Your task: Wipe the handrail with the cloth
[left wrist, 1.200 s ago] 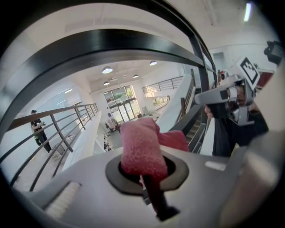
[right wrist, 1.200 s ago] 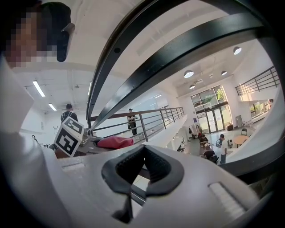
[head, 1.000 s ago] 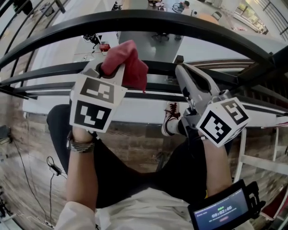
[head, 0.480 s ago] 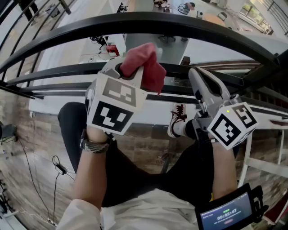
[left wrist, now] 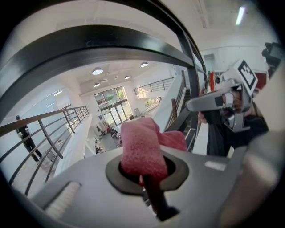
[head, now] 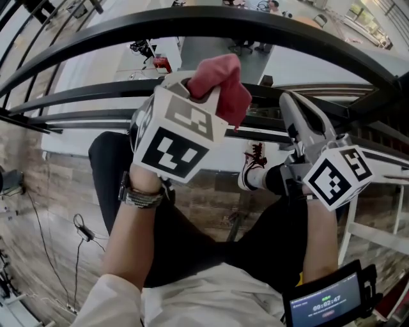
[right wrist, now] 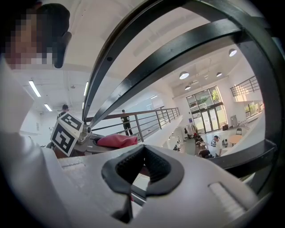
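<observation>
The black handrail (head: 211, 19) curves across the top of the head view, with thinner rails (head: 77, 96) below it. My left gripper (head: 192, 91) is shut on a red cloth (head: 222, 83), which bunches out past the jaws just under the handrail. In the left gripper view the cloth (left wrist: 141, 149) fills the jaws and the handrail (left wrist: 89, 49) arcs overhead. My right gripper (head: 291, 103) is to the right, shut with nothing in it, its tip near the lower rails. In the right gripper view its jaws (right wrist: 143, 151) meet, and the left gripper's cloth (right wrist: 118, 140) shows beyond.
The person's legs and a shoe (head: 250, 167) stand on the wooden floor (head: 57, 185) below. A cable (head: 80, 230) lies at the left. A wrist screen (head: 323, 303) shows at the bottom right. Beyond the rails is an open hall far below (right wrist: 209, 142).
My left gripper has carried the red cloth to the right and up, closer to the handrail. The right gripper has shifted slightly right.
</observation>
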`<state>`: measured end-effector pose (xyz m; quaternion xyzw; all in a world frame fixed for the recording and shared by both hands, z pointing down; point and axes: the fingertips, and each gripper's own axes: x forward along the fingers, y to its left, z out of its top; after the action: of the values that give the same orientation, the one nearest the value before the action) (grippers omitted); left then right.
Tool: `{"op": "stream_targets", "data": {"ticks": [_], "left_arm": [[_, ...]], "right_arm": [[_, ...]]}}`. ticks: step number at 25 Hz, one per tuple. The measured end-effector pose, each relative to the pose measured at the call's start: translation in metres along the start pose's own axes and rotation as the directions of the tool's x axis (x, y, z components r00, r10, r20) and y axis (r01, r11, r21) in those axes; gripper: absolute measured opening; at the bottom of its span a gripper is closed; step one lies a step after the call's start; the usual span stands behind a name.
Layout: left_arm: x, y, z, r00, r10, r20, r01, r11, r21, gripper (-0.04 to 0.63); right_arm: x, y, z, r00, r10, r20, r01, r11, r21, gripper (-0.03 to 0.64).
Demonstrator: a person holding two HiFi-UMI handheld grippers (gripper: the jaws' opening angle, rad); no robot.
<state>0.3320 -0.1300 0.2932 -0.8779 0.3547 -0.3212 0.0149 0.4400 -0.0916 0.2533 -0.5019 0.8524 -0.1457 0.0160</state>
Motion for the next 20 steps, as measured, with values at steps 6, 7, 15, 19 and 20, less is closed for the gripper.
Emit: {"op": "stream_targets", "data": {"ticks": [6,7,15,19,20], "left_arm": [[0.005,-0.005,0.005,1.0,-0.018,0.014,0.018,1.0,0.003,0.026],[0.006,-0.007,0.006,1.0,-0.02,0.017,0.02,1.0,0.003,0.026],[0.015,-0.022,0.012,0.999,-0.027,0.026,0.026,1.0,0.014,0.026],[0.017,-0.022,0.012,1.0,0.02,0.006,-0.02,0.996,0.091,0.026],[0.018,-0.023,0.012,1.0,0.014,0.007,-0.015,0.996,0.086,0.026]], "right_arm": [[0.001,-0.001,-0.001,1.0,-0.007,0.0,0.007,1.0,0.004,0.003],[0.0,-0.001,-0.001,1.0,-0.007,0.001,0.007,1.0,0.004,0.002],[-0.001,-0.003,-0.004,1.0,-0.008,-0.002,0.008,1.0,0.006,0.002],[0.001,-0.003,-0.003,1.0,-0.007,-0.001,0.007,1.0,0.008,0.003],[0.001,-0.003,-0.003,1.0,-0.005,0.0,0.005,1.0,0.007,0.003]]}}
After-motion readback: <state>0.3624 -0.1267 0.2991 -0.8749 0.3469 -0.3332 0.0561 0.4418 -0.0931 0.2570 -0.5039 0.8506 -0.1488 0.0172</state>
